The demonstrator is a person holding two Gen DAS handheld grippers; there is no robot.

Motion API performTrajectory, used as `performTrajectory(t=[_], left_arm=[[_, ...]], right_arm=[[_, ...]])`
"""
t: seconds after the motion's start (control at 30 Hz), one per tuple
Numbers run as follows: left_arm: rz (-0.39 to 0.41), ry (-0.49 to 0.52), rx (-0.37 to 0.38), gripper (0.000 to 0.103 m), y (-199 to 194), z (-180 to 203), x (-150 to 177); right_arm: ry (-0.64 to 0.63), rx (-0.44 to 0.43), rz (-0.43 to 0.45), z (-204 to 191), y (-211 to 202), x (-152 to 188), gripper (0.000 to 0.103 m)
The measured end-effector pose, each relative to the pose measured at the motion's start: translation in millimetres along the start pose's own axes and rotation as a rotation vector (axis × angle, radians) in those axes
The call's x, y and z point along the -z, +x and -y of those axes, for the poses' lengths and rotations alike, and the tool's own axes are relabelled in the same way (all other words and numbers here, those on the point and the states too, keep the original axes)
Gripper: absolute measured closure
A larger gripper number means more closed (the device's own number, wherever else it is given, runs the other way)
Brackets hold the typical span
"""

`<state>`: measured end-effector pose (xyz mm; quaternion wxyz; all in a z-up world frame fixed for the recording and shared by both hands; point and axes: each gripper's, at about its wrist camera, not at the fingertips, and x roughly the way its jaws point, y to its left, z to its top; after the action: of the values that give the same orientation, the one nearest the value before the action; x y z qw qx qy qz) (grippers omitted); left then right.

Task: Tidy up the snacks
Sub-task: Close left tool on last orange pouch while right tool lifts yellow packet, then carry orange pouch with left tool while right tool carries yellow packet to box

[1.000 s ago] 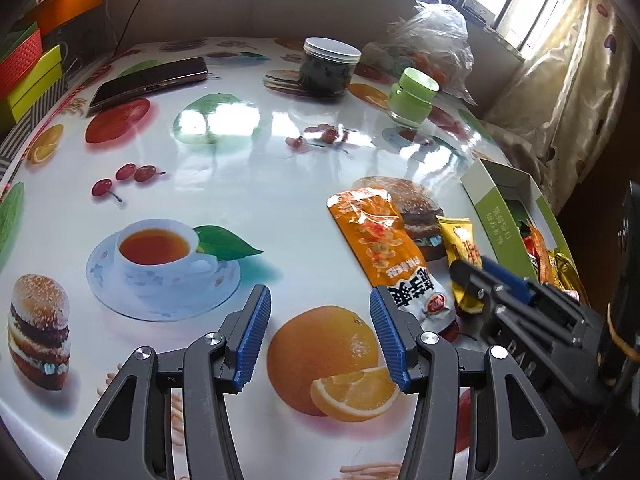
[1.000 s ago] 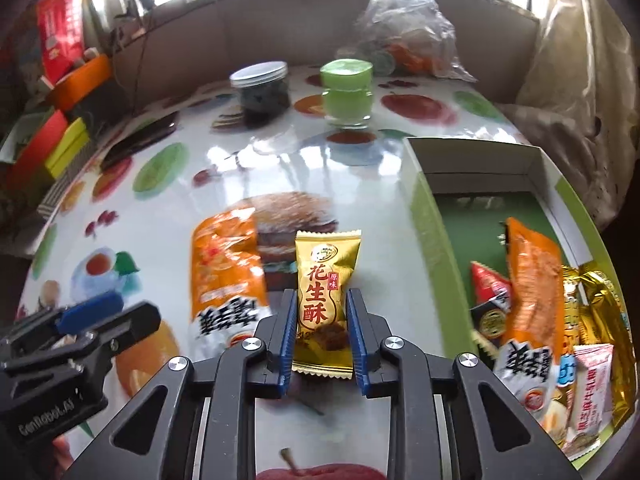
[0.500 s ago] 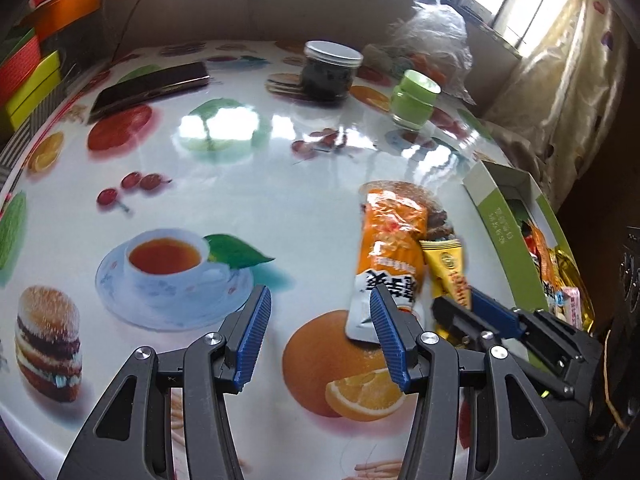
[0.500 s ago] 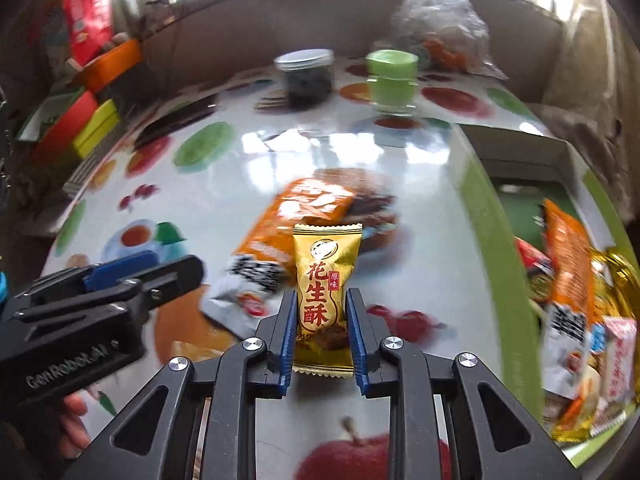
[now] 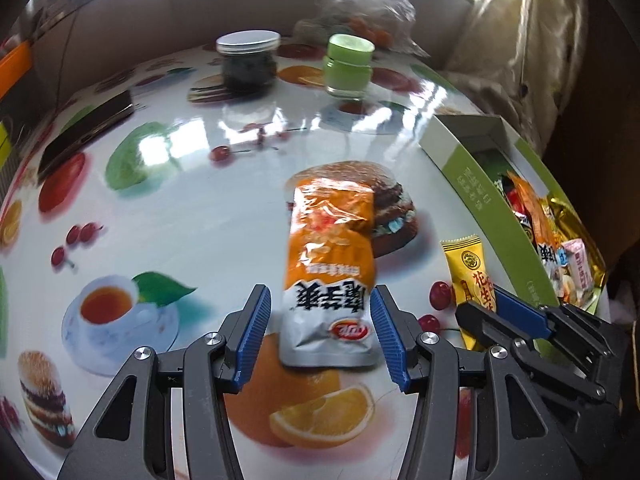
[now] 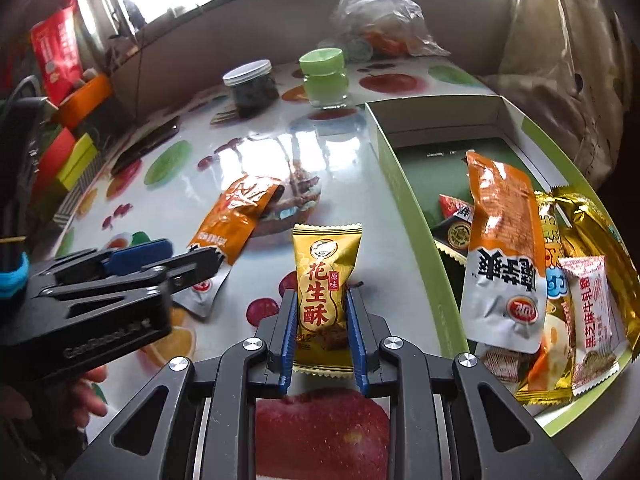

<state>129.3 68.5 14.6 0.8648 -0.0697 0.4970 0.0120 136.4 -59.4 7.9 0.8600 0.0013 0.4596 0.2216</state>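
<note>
My right gripper (image 6: 322, 320) is clenched on a small yellow foil candy packet with red Chinese characters (image 6: 325, 284), its blue pads pressing both long edges, the packet standing up out of the jaws above the glossy fruit-and-burger printed tablecloth (image 5: 208, 208). My left gripper (image 5: 318, 326) has its jaws spread apart, one on each side of the silver lower end of a long orange-and-silver snack pouch (image 5: 330, 264) that lies flat on the cloth; the blue pads stand just clear of the pouch, not pressing it. To the right sits an open green-walled cardboard box (image 6: 416, 216) that already holds a second orange-and-silver pouch (image 6: 504, 264), a pink-and-white wrapped sweet (image 6: 592, 316) and gold foil packets (image 6: 596, 220) at its near end. Farther back on the table stand a clear jar with a silver lid (image 5: 248, 62) and a green-lidded glass jar (image 5: 348, 66), side by side but apart, with a crumpled clear plastic bag (image 5: 364, 4) behind them.
</note>
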Motion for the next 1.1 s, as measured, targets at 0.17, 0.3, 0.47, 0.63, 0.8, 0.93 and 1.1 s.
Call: performTrajectory(t=[0.17, 0.3, 0.47, 0.63, 0.8, 0.93, 1.1], left_arm=[[-0.015, 0.014, -0.035, 0.050, 8, 6, -6], [-0.028, 0.054, -0.048, 0.044, 13, 12, -10], [-0.025, 0.063, -0.057, 0.044, 16, 14, -13], [-0.021, 0.063, -0.067, 0.044, 17, 14, -14], [-0.004, 0.049, -0.071, 0.052, 15, 11, -14], [0.008, 0.041, -0.078, 0.057, 14, 10, -12], [0.018, 0.027, -0.081, 0.062, 12, 7, -11]], right_arm=[[0.014, -0.015, 0.004, 3, -1, 3, 0.080], [0.017, -0.022, 0.005, 4, -2, 3, 0.080], [0.024, -0.030, 0.007, 6, -2, 3, 0.080], [0.027, -0.032, 0.007, 6, -2, 3, 0.080], [0.026, -0.031, 0.007, 6, -2, 3, 0.080], [0.026, -0.031, 0.008, 6, -2, 3, 0.080], [0.026, -0.030, 0.007, 6, -2, 3, 0.080]])
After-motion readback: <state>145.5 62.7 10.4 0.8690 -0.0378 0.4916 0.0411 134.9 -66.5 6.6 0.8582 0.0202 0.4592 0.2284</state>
